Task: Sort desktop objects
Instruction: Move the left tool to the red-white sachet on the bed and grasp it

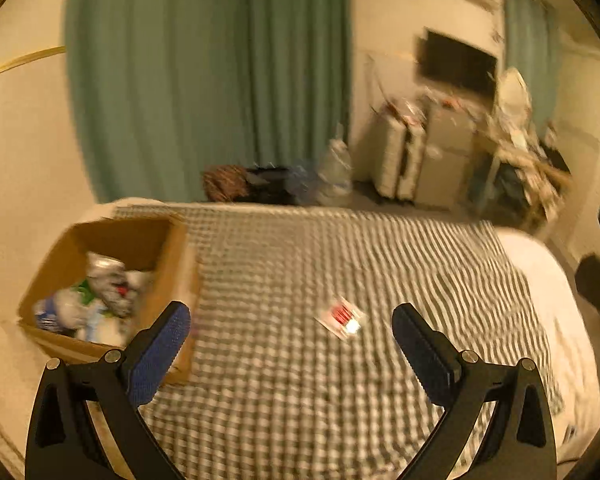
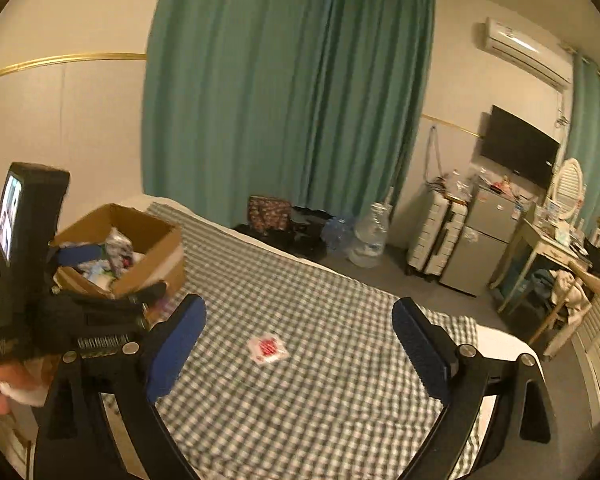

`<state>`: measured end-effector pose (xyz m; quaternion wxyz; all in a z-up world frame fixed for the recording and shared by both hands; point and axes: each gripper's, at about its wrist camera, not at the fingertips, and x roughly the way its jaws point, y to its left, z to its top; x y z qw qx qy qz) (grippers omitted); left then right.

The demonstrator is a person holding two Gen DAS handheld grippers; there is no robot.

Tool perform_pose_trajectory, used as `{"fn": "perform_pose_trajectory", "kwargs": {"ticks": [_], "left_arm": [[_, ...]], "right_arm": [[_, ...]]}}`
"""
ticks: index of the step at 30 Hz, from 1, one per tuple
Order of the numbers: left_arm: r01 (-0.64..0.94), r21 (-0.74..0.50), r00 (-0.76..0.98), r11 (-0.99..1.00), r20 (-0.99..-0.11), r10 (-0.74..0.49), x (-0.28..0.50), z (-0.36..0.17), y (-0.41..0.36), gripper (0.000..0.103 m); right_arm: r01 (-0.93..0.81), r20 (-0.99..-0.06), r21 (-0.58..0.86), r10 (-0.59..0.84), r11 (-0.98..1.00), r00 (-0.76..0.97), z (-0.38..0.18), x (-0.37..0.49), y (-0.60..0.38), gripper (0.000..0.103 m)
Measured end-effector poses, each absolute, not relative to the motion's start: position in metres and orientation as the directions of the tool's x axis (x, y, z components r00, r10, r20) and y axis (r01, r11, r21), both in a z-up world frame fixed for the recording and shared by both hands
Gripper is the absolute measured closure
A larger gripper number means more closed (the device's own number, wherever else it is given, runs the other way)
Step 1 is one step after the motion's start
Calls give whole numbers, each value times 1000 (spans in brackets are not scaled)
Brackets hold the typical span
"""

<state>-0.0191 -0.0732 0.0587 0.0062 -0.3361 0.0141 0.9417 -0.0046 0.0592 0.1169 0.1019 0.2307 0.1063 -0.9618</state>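
In the left wrist view, which is blurring, the left gripper is hovering over a checked cloth with its jaws spread wide and nothing between them. A small packet with red print is lying flat on the cloth, just ahead of the gap between the blue pads and touching neither. A cardboard box is sitting at the left edge of the cloth, holding a heap of wrappers and packets. A green curtain is hanging behind. In the right wrist view, the right gripper is also hanging above the cloth with its jaws wide apart and holding nothing. The packet is lying between the two fingers in this view, nearer the left one, clear of both. The left gripper is showing at the left, by the box, and its jaws are partly hidden here. A suitcase is standing on the floor beyond.
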Motion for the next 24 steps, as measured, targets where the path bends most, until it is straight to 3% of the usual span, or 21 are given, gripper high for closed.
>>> {"fn": "perform_pose_trajectory", "kwargs": {"ticks": [5,10,17,21,24], "left_arm": [[-83,88,-708,-993,-707,-4,-35,20,-26,0],[-99,109,-669,-989,-743,-15,-64,-18,-3,0],[-37,103,-706,-994,-707,-47,-123,-73,-6,0],[-33,20,-681,-999,-733,7,-139,-110,-15,0],[-80,106,-664,-991,-747,-27,-148,-126,-6,0]], "right_arm": [[199,-499,-63,-142,-978,-855,87,-10,103,0],[133,-521,-38,-94,-990,-848,42,-31,134,0],[87,-621,44,-96,-995,-778,-32,-94,178,0],[39,-645,76,-79,-996,-760,-68,-119,198,0],[37,-676,98,-93,-995,-731,-90,-145,208,0]]}}
